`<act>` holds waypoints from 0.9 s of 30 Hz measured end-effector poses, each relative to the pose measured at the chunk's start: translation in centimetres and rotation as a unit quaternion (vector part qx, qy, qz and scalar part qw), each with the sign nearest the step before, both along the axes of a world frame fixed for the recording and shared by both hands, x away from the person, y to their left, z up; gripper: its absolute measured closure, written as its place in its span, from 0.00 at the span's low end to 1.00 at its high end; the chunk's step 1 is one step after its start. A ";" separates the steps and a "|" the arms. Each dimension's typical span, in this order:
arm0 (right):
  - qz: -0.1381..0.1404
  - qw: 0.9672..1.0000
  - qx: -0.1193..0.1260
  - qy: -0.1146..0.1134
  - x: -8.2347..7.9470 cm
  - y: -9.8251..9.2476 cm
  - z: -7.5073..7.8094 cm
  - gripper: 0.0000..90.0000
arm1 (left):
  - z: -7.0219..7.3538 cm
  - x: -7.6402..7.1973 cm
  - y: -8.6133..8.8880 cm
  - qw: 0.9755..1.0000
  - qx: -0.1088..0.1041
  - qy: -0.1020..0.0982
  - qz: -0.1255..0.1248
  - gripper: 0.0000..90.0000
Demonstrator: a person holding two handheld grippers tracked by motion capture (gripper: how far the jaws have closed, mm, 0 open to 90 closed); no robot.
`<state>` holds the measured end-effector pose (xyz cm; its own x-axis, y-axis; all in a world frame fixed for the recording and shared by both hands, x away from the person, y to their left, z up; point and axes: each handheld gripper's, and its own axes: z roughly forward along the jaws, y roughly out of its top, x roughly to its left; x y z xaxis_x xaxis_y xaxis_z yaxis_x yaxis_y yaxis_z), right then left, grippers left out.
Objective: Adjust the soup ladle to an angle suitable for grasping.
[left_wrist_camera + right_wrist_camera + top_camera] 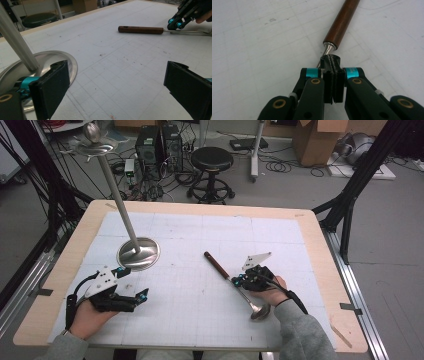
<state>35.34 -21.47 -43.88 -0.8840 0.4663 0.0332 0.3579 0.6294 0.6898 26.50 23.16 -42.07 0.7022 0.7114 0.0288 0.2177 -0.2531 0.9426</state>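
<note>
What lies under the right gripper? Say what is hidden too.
Under the right gripper lies the ladle, clamped at its metal shaft. The gripper and hand cover part of that shaft.

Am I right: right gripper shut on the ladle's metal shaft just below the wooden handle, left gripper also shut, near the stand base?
Not quite. The right gripper is shut on the ladle at its metal shaft, but the left gripper is open: the left gripper view shows its jaws standing wide apart with nothing between them, beside the stand base.
</note>
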 end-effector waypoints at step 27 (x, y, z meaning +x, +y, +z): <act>0.047 0.999 -0.016 0.017 -0.7 2.7 0.4 1.00 | 0.0 0.0 0.0 1.000 0.002 0.002 0.000 0.08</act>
<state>34.61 -18.75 -43.53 -0.9225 0.3827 0.0502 0.3191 0.6831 0.6569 26.50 23.17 -42.09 0.7028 0.7108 0.0290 0.2207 -0.2567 0.9410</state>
